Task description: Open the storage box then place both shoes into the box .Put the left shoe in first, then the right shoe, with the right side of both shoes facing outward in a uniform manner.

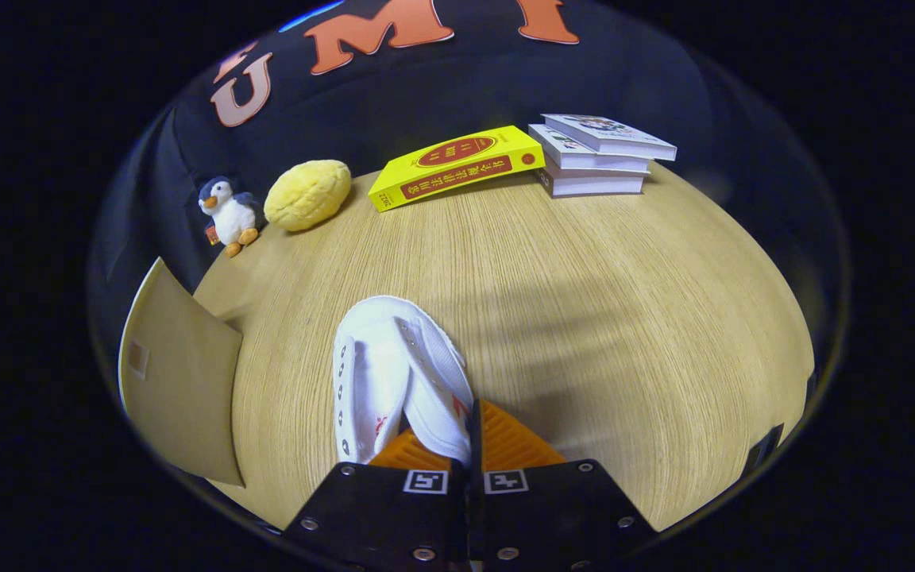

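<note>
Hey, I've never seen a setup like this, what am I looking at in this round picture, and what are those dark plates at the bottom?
The camera rides on a handheld gripper that a person carries, looking forward along its two jaws; the dark plates are its body. The jaws are closed on the side of a white canvas shoe, holding it over a wooden table. To the shoe's side is a tan cardboard flap, probably the storage box lid. Beyond the shoe, along the far edge, sit a toy penguin, a yellow plush bun, a yellow book and a stack of books.
</note>
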The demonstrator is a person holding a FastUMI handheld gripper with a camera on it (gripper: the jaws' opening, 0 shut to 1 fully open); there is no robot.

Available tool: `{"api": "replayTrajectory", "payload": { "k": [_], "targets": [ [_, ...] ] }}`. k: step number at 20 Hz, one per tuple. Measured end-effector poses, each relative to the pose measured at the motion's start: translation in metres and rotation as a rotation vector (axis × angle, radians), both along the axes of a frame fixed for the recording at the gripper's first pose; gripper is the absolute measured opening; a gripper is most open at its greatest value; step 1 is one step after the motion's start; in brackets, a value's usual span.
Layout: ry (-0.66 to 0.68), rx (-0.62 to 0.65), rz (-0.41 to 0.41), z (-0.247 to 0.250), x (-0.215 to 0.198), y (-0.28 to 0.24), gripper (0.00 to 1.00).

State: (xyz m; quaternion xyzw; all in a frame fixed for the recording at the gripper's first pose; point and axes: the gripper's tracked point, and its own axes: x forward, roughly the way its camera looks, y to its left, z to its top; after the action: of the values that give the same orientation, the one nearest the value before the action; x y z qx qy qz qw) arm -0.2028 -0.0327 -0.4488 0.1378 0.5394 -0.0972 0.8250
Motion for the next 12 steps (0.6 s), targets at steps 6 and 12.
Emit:
{"api": "replayTrajectory", "payload": {
  "k": [6,12],
  "targets": [
    [-0.080,0.078,-0.040,0.056,0.030,0.027,0.01],
    [-0.136,0.125,0.008,0.120,0.060,0.068,0.01]
  ]
}}
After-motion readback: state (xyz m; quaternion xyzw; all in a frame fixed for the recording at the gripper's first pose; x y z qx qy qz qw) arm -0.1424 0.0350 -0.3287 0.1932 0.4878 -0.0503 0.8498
